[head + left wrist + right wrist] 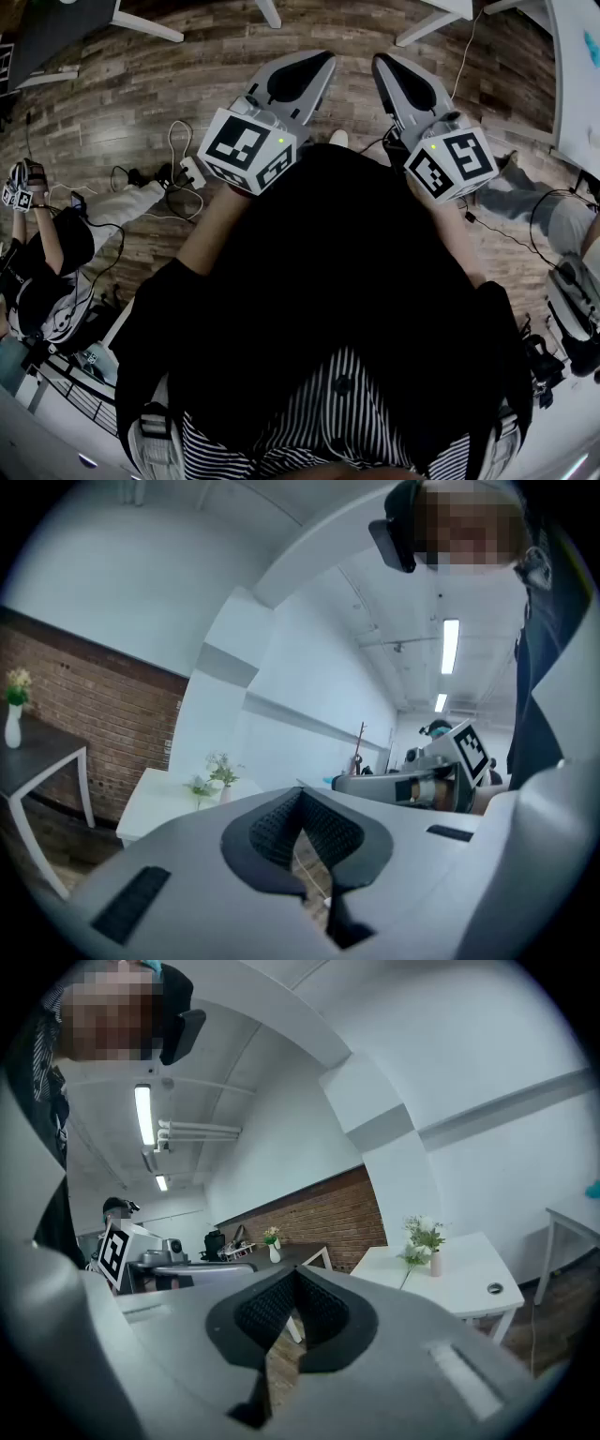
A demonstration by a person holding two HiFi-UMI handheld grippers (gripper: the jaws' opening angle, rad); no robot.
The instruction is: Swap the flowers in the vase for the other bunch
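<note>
The grey two-jaw left gripper (300,794) and the grey two-jaw right gripper (292,1277) are both held pressed together, with nothing between the jaws, and they are pointed side by side over the brown wooden floor (187,56). Well ahead of them, a small pale vase (435,1263) filled with white flowers and green leaves (424,1233) is seen on a white table (464,1279), and a second small bunch (409,1258) is seen just beside the vase. Farther off, a white bottle-shaped vase (12,729) is stood on a dark table (42,757).
</note>
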